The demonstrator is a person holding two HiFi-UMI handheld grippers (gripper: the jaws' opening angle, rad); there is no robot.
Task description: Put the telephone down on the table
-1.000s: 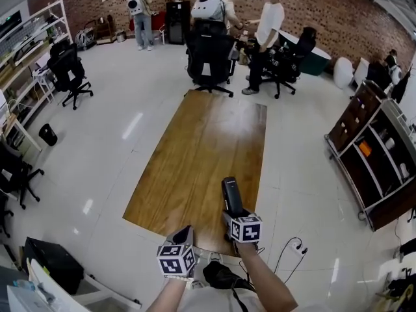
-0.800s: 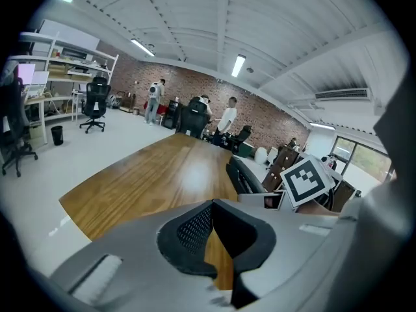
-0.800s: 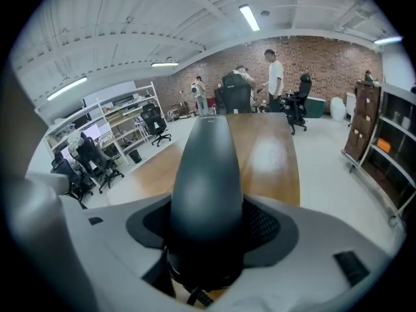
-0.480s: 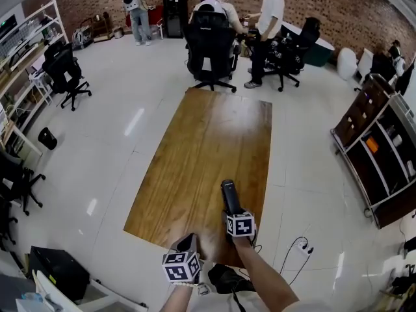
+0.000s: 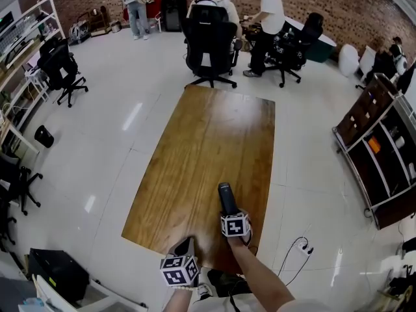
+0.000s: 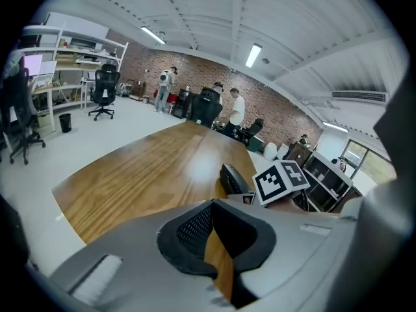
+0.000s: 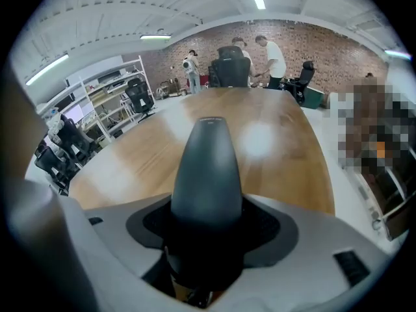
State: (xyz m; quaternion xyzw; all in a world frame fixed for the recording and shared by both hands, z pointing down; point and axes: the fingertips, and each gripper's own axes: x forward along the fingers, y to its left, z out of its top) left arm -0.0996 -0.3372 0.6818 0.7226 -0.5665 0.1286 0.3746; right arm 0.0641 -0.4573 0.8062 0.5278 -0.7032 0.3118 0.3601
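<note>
The black telephone handset [image 5: 225, 199] sticks out forward from my right gripper [image 5: 229, 213], which is shut on its lower end, above the near end of the long wooden table [image 5: 201, 135]. In the right gripper view the handset [image 7: 208, 168] rises from between the pads of the right gripper [image 7: 207, 225], the tabletop [image 7: 292, 155] behind it. My left gripper [image 5: 184, 246] hovers over the table's near edge, left of the right one. Its tips [image 6: 211, 207] meet with nothing between them; the handset [image 6: 233, 177] shows beyond.
Black office chairs [image 5: 209, 41] and several people [image 5: 268, 12] stand past the table's far end. Dark shelving [image 5: 377, 155] lines the right side, more chairs [image 5: 58, 67] the left. A power strip and cable [image 5: 299, 246] lie on the white floor by the near right corner.
Both grippers have sunk toward the table's near end, the right one further, carrying the handset down with it. The grip on the handset is unchanged.
</note>
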